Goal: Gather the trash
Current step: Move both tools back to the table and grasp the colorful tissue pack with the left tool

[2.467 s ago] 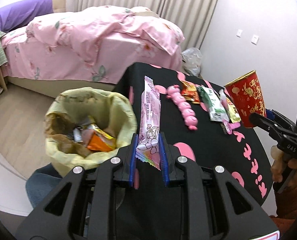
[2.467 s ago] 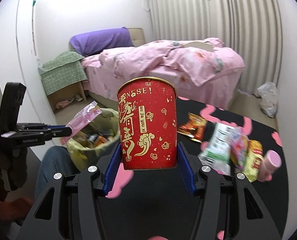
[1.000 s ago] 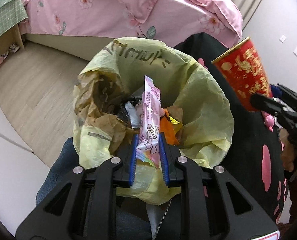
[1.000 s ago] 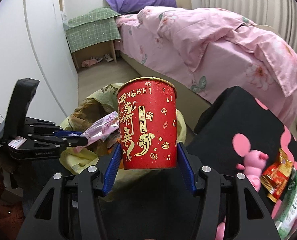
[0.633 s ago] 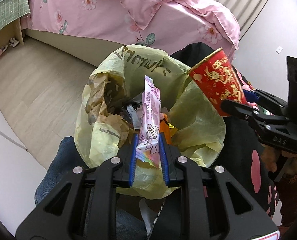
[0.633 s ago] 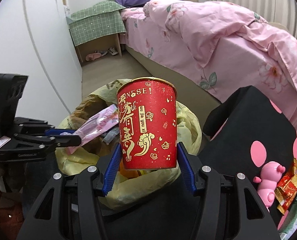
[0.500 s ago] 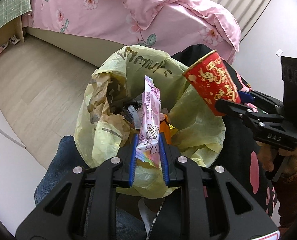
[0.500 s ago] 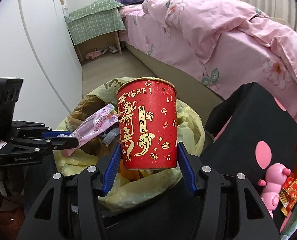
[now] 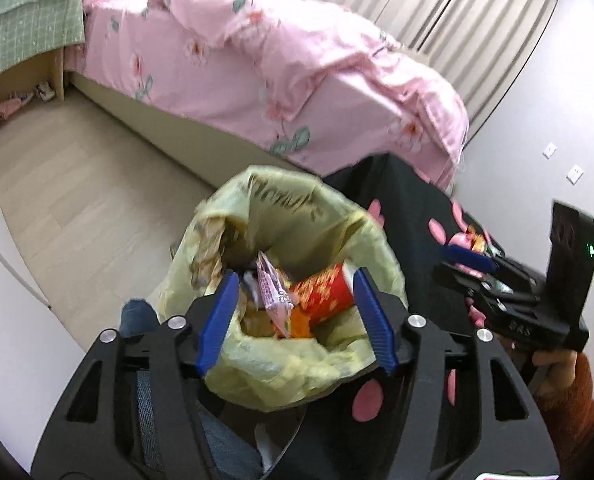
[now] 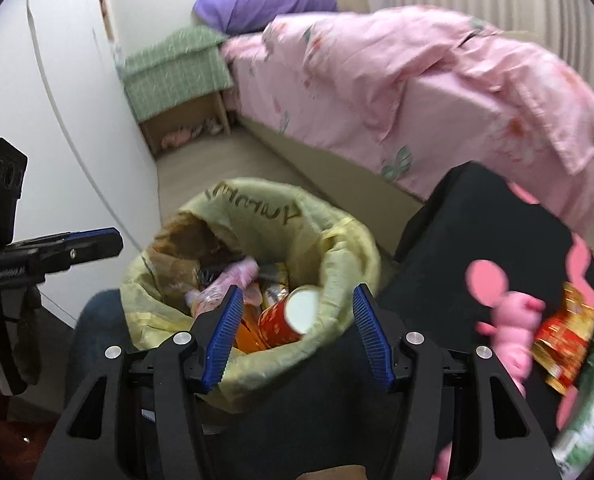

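Note:
A bin lined with a yellow bag (image 9: pixel 281 216) (image 10: pixel 349 248) stands on the floor beside a black table. The red paper cup (image 9: pixel 325 292) (image 10: pixel 285 316) lies on its side inside it, on other trash. The pink snack wrapper (image 9: pixel 271 292) (image 10: pixel 233 276) lies in the bin too. My left gripper (image 9: pixel 295 320) is open and empty just above the bin's near rim. My right gripper (image 10: pixel 295 330) is open and empty over the bin's near right rim. Each gripper shows in the other's view, the right one (image 9: pixel 469 258) and the left one (image 10: pixel 97 242).
The black table with pink shapes (image 10: pixel 477 240) holds a pink pig toy (image 10: pixel 513 320), a red and gold snack packet (image 10: pixel 565 340) and a green and white packet (image 10: pixel 589 412). A bed with a pink cover (image 9: pixel 257 80) stands behind. Wood floor (image 9: pixel 77 184) lies to the left.
Both grippers have opened. The pink wrapper and the red cup have dropped into the bin. Both cameras have tilted a little away from the bin.

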Available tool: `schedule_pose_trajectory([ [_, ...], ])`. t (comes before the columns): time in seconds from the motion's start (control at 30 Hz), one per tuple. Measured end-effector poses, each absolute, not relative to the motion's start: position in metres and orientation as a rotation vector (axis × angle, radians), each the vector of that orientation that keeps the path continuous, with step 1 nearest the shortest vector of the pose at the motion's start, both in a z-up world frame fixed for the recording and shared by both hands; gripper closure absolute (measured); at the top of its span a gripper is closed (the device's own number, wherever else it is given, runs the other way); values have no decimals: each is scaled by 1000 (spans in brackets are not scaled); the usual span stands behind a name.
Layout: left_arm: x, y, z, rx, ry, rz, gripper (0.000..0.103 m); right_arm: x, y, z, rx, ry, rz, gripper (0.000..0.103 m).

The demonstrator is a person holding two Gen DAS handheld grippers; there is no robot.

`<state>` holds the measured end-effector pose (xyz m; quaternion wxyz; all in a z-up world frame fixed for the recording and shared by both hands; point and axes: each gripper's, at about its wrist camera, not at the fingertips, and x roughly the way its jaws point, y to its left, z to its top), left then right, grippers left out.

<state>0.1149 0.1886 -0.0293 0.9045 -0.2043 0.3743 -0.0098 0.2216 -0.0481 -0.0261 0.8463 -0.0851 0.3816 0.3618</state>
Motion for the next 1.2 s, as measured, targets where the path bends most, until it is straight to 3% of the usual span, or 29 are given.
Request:
schedule_pose_trajectory([
  [0.23,117,130,2,-310,653,-82,45,184,-130,4,-169,656,602,49],
  [0.4,133,75,1,-276,672,-188,45,164,-201,9,-112,621,479,49],
  [0.73,176,-68,-14,-136,726,-484,45,131,-334,-18,-65,651,238,49],
  [1.2,265,-212,-31,-64,803,-687,45,108,-422,-66,108,715,88,49],
])
